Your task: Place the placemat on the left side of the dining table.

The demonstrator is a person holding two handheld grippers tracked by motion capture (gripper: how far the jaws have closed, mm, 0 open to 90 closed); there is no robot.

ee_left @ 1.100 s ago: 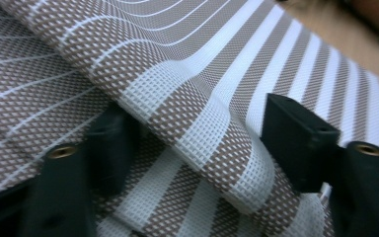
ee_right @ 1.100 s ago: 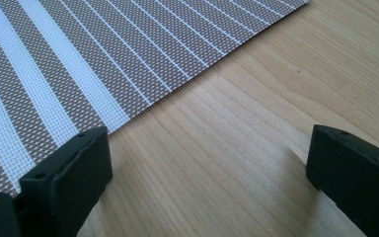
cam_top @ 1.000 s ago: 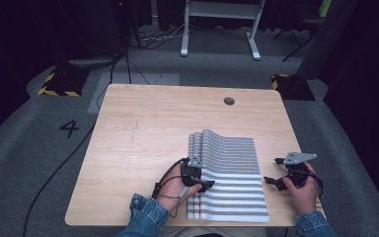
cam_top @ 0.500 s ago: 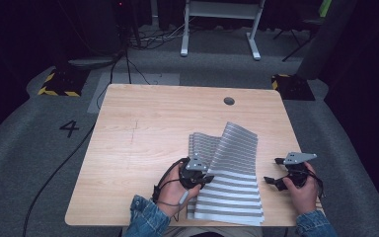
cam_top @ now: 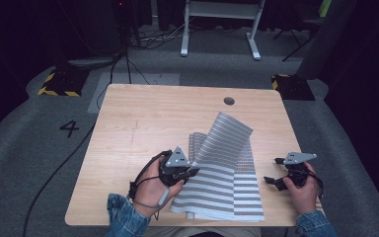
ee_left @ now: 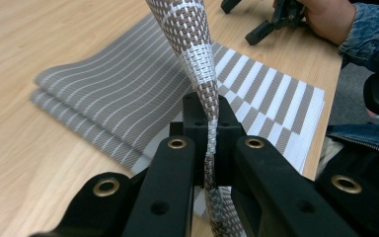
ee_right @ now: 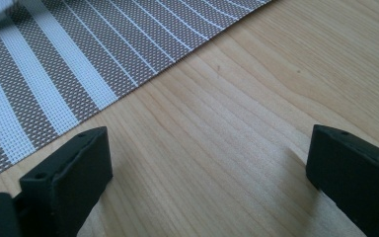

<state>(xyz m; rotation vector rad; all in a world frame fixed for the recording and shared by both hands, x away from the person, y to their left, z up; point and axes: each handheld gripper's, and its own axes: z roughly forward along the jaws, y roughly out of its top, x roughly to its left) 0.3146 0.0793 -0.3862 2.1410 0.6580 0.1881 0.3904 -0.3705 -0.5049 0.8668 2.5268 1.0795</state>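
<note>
High view: left gripper [cam_top: 190, 170] pinches the edge of the top grey-and-white striped woven placemat [cam_top: 224, 143], lifted off the placemat stack [cam_top: 237, 197] on the light wooden table [cam_top: 143, 123]. Right gripper [cam_top: 276, 180] sits just right of the stack. Floor reads "4" [cam_top: 69, 129].

Left gripper view: mat edge clamped between the jaws.

Right gripper view: jaws spread, holding nothing; the stack's edges are cut off.

A single digit, "4" [cam_top: 69, 128], can be read in the high view; it stands in black on the grey floor [cam_top: 34, 163], just off the left edge of the bench [cam_top: 143, 118]. Farther back on that floor, two low blocks carry yellow-and-black hazard striping [cam_top: 56, 91], one to the left and one to the right, a warning sign without words. Nothing else carries readable lettering, brand or label.
</note>
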